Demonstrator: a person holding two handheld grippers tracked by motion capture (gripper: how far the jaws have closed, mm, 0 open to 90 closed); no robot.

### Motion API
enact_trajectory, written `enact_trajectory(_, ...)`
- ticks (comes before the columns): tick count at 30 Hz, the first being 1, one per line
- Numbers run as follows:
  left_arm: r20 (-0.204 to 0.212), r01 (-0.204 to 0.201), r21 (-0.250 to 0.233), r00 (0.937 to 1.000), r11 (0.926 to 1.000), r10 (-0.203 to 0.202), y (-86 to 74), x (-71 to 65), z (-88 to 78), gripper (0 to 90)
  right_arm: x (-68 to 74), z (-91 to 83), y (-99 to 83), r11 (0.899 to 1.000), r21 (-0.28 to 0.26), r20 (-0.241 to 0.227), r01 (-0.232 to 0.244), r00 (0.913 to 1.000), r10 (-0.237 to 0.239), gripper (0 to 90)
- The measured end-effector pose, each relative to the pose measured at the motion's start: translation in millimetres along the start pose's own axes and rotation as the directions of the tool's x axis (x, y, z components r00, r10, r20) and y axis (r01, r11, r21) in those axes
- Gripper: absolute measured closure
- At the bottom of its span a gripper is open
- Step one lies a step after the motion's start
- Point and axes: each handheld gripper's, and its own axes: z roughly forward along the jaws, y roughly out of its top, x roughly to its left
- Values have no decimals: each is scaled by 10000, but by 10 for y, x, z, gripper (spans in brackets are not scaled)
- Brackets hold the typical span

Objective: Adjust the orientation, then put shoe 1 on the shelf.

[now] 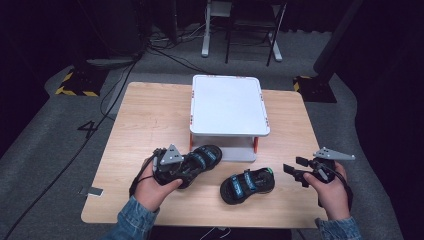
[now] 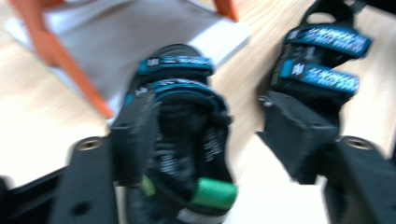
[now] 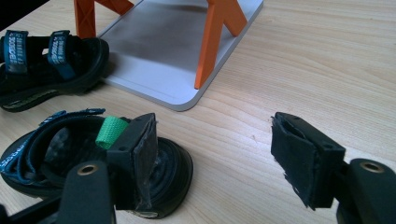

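Two sandals lie at six o'clock of the white stand (image 1: 227,107). Left gripper (image 2: 205,144), jaws wide, has apparently released the left sandal (image 1: 200,161); right gripper (image 3: 212,154), also wide, must next close on the right sandal (image 1: 247,186).

Your high view looks forward and down over the whole table (image 1: 150,120). Each gripper view sits low and close behind its own jaws, facing the white stand (image 3: 159,70). Both share that stand's base and the two sandals ahead of the jaws.

Matt black sandals (image 1: 247,184) with woven fabric straps; pale smooth wood-grain table (image 1: 150,115).
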Motion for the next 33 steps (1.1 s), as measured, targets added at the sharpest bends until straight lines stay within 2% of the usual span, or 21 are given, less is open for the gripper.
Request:
enact_trajectory(2, -13, -384, 552, 9993, 9977, 385, -19, 66, -62, 241, 1, 2, 3, 10000, -16, -14, 11, 10000, -11, 326)
enact_trajectory(5, -57, -530, 1050, 9985, 9931, 539, -83, 154, -130, 203, 4, 7, 9, 10000, 40, -24, 30, 10000, -30, 325)
enact_trajectory(7, 72, -801, 1593, 9968, 9840, 800, -142, 184, -133, 167, 11, 22, 23, 10000, 55, -39, 64, 10000, -64, 325)
enact_trajectory(9, 284, -1019, 1865, 9948, 9772, 983, -185, 194, -112, 183, 23, 39, 39, 9999, 24, -103, 153, 9998, -153, 325)
enact_trajectory(10, 440, -1140, 1982, 9932, 9735, 1073, -210, 207, -95, 198, 30, 47, 43, 9999, 53, -138, 161, 9998, -161, 325)
enact_trajectory(13, 669, -1064, 2147, 9933, 9709, 940, -265, 250, -63, 307, 30, 70, 47, 9998, 98, -171, 175, 9997, -173, 324)
enact_trajectory(16, 967, -963, 2296, 9924, 9685, 757, -330, 274, -1, 476, 29, 79, 53, 9998, 93, -171, 190, 9997, -189, 324)
enact_trajectory(18, 1215, -903, 2304, 9906, 9689, 635, -349, 265, 32, 628, 34, 86, 61, 9997, 88, -197, 208, 9996, -206, 323)
enact_trajectory(21, 1509, -874, 2228, 9871, 9709, 542, -347, 237, 84, 756, 49, 103, 70, 9996, 91, -253, 275, 9993, -272, 323)
enact_trajectory(25, 1559, -1047, 1946, 9849, 9753, 747, -314, 169, 173, 801, 53, 120, 59, 9996, 178, -232, 240, 9995, -236, 323)
enact_trajectory(29, 1944, -959, 1611, 9788, 9823, 637, -234, 85, 245, 809, 49, 107, 45, 9995, 196, -193, 242, 9995, -238, 323)
enact_trajectory(32, 2145, -844, 1713, 9756, 9816, 465, -173, 43, 317, 807, 37, 82, 20, 9997, 184, -163, 190, 9997, -187, 323)
enact_trajectory(33, 2340, -771, 1777, 9716, 9811, 340, -156, 36, 340, 807, 33, 69, 9, 9997, 185, -111, 161, 9998, -159, 323)
